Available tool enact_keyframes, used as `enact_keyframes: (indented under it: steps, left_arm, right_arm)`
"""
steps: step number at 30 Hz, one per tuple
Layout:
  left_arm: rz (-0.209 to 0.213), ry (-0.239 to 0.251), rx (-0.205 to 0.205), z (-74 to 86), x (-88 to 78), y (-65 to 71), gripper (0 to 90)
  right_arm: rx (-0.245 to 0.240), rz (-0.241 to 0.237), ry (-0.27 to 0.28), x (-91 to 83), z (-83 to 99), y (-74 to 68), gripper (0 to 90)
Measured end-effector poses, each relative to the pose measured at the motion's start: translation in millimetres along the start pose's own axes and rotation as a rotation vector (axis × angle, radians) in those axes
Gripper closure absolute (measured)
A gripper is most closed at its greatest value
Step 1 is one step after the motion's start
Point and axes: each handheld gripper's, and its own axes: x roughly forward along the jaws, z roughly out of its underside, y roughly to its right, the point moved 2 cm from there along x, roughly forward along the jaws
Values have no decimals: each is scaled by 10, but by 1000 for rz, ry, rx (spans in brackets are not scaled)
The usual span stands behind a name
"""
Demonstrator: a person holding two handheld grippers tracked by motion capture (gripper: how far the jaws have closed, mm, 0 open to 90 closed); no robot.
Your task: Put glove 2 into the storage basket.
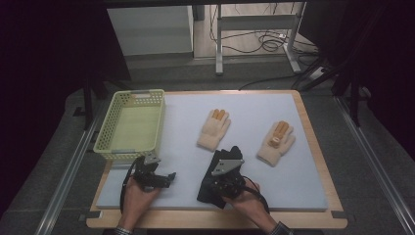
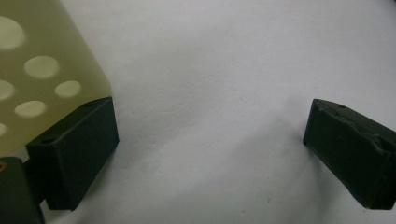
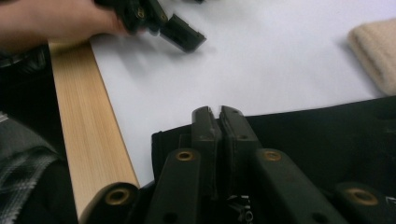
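A black glove (image 1: pixel 234 152) lies on the white mat (image 1: pixel 254 105) near the front edge. My right gripper (image 1: pixel 221 183) rests on it. Its jaws (image 3: pixel 217 113) are pressed together at the edge of the black fabric (image 3: pixel 327 135), pinching it. Two cream gloves with orange fingertips lie farther back, one in the middle (image 1: pixel 214 129) and one to the right (image 1: pixel 275 143). My left gripper (image 1: pixel 157 179) sits low at the front left with its jaws wide apart (image 2: pixel 210 130) and only bare mat between them. The left gripper (image 3: pixel 180 32) and its hand also show at the top of the right gripper view.
A pale yellow perforated basket (image 1: pixel 131 97) stands empty at the mat's left edge, its corner (image 2: pixel 42 70) close beside my left jaw. The wooden table rim (image 3: pixel 88 126) runs along the front. A cream cuff (image 3: pixel 376 51) lies to the right of the black glove.
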Motion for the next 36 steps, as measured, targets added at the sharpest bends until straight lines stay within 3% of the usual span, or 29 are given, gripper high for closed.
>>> enact_keyframes:
  steps: [2, 4, 7, 9, 13, 17, 19, 22, 26, 36]
  left_arm:
    - [0, 0, 0, 0, 0, 0, 33]
    - [0, 0, 0, 0, 0, 0, 33]
    - [0, 0, -3, 1, 0, 2, 33]
    - [0, 0, 0, 0, 0, 1, 33]
    - [0, -1, 0, 0, -1, 0, 32]
    - [0, 0, 0, 0, -1, 0, 33]
    - [0, 0, 0, 0, -1, 1, 33]
    - [-1, 0, 0, 0, -1, 1, 33]
    - [0, 0, 0, 0, -1, 1, 33]
    - [1, -1, -1, -2, -4, -1, 34]
  right_arm:
    - [-6, 4, -44, 66, 21, -6, 713]
    - [1, 8, -29, 74, 64, 5, 606]
    - [28, 10, -7, 26, 64, 42, 577]
    - [58, 38, 22, -96, 62, 149, 571]
    - [130, 121, 51, -335, 162, 433, 626]
    - [176, 200, 27, -452, 354, 636, 797]
    - [200, 208, 10, -456, 470, 711, 833]
    - [224, 205, -21, -414, 615, 746, 844]
    - [222, 171, -17, -360, 688, 690, 853]
    - [195, 93, -5, -213, 615, 520, 855]
